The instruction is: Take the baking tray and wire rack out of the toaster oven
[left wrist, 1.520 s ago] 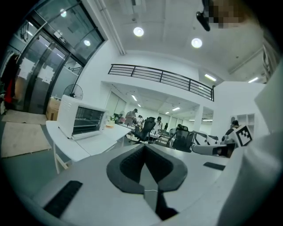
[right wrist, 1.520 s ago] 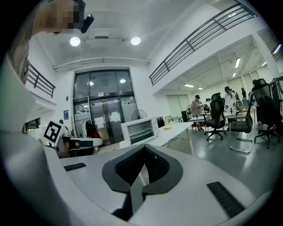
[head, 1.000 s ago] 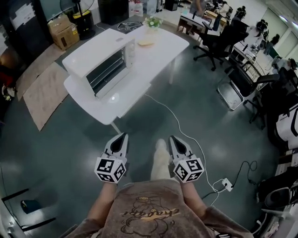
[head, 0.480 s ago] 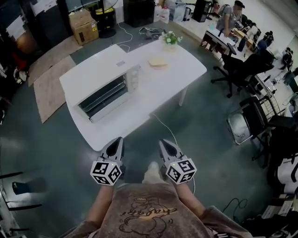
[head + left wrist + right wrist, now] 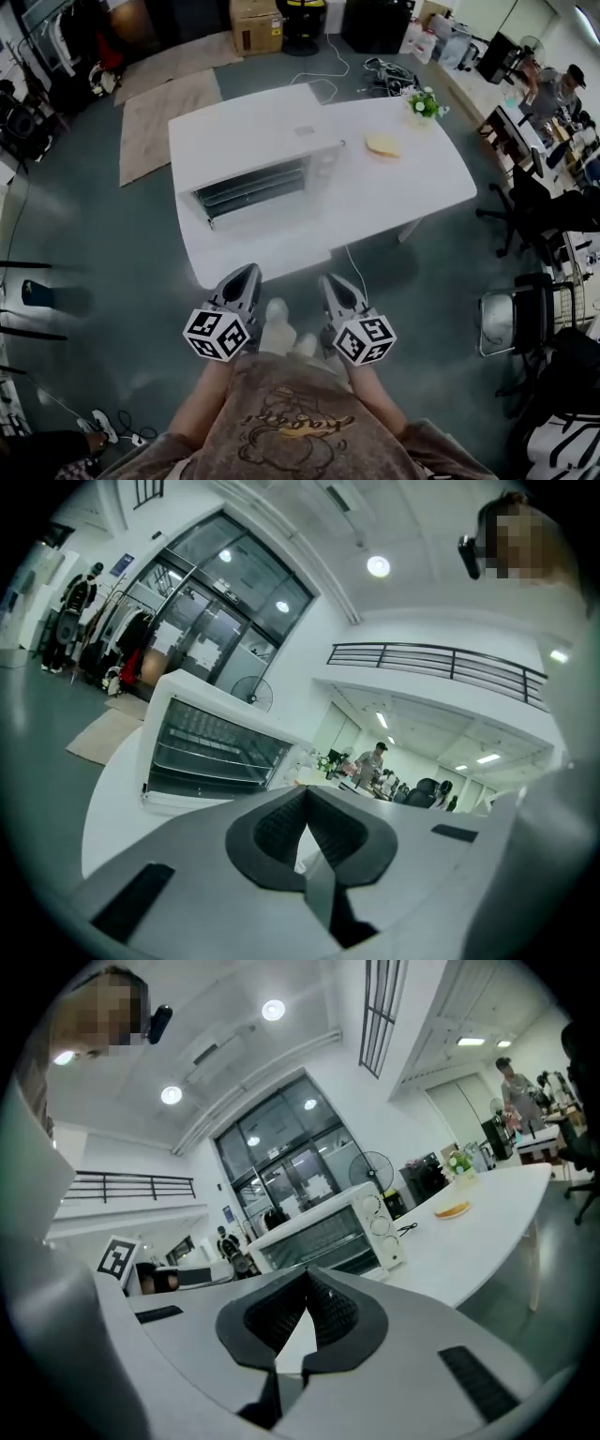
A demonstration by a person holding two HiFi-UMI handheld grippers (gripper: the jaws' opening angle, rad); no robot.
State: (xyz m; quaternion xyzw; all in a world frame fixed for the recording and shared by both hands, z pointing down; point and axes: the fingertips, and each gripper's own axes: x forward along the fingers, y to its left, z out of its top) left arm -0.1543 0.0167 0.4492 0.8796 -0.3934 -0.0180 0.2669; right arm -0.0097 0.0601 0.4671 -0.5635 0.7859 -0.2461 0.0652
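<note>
toaster oven [image 5: 258, 183] sits well beyond the closed, empty left gripper [image 5: 249, 272] and right gripper [image 5: 325, 279]; only the right gripper view shows its knobs [image 5: 378, 1224].

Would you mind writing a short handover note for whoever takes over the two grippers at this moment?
Left gripper: shut, empty, held in front of the person, short of the table.
Right gripper: shut, empty, beside the left one, also short of the table.
Things: the toaster oven stands on the table's left part, front towards you. Dark shelves show inside it; tray and rack cannot be told apart from here. The door looks shut.
Done: nothing, the oven is untouched.
Left: step up, open the door if it is shut, pull out the baking tray and the wire rack.
</note>
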